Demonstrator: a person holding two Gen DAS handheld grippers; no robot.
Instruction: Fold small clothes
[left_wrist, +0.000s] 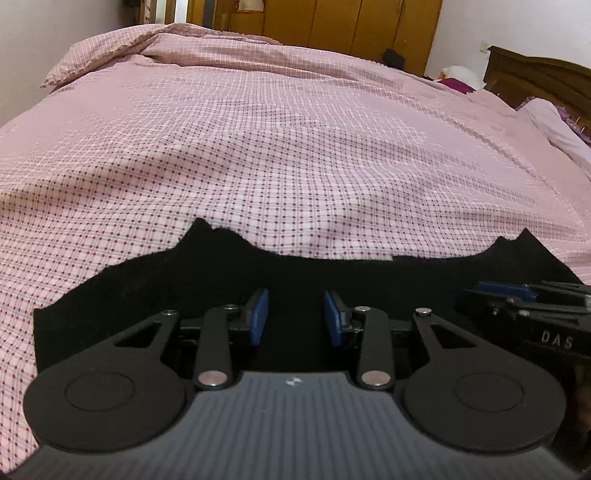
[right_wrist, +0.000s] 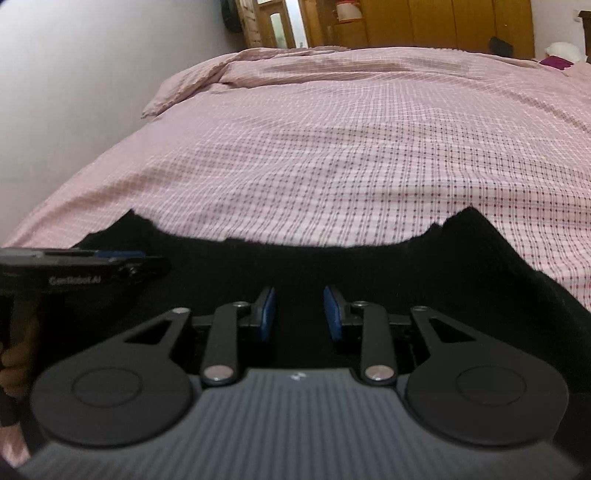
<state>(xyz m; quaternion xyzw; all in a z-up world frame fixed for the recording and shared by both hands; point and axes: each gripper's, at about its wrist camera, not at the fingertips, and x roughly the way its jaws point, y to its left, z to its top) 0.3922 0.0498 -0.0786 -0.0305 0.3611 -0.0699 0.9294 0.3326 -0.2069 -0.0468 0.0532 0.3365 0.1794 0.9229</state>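
Black cloth (left_wrist: 155, 280) lies flat on the bed (left_wrist: 295, 147), right under and ahead of both tools. Left hand-held gripper (left_wrist: 295, 317) and right hand-held gripper (right_wrist: 299, 314) both gape, gripping nothing. I'd pinch the far corners evenly, then fold together.

The garment (left_wrist: 155, 280) lies on the near part of the bedspread (left_wrist: 295, 155), with the left gripper (left_wrist: 295, 317) and the right gripper (right_wrist: 299, 314) side by side above it, the folded-back cover (left_wrist: 122, 48) at the far left, and the wardrobe (left_wrist: 332, 22) behind the bed.
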